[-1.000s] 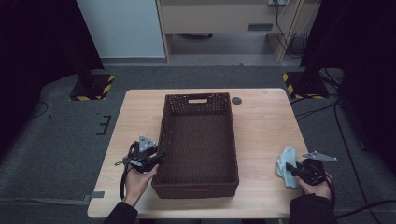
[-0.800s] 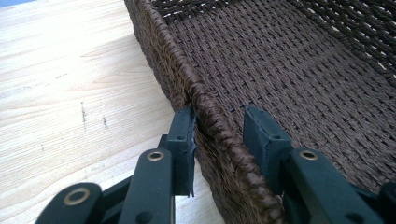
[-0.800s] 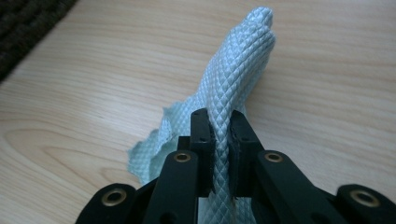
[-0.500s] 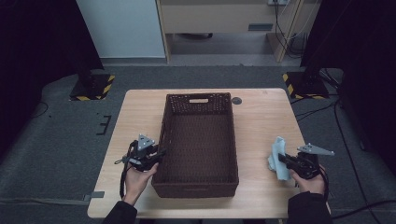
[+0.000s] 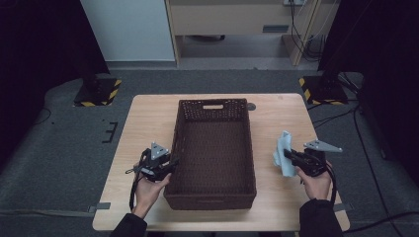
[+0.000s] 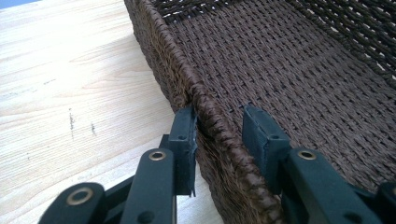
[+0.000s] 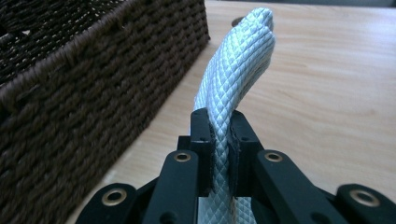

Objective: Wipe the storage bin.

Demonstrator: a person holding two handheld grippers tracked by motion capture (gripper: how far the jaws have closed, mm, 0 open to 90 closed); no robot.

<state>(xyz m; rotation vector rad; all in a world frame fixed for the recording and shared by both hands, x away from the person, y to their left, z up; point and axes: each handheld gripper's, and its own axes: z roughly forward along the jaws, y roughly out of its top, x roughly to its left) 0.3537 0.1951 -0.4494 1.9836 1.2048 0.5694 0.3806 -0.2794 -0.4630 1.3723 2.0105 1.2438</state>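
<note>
While looking down from the high view: right gripper [image 5: 289, 157] clamped on pale cloth [image 5: 282, 150], lifted just beside the wicker basket [image 5: 213, 192], not in yet. Left gripper view: left gripper [image 6: 219, 135] straddling the basket rim, one pad touching, other jaw standing off, so can't tell if gripping. Right gripper view: cloth pinched tight, basket wall close, open table [image 7: 336, 93] opposite.

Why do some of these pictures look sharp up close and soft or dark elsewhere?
High view: the table is lit, the room's sides fall to black, and the picture is soft. Left gripper view: the basket weave is crisp, the table's far corner slightly washed out. Right gripper view: the cloth shows fine texture, while the right claw blurs at the bottom edge.
</note>
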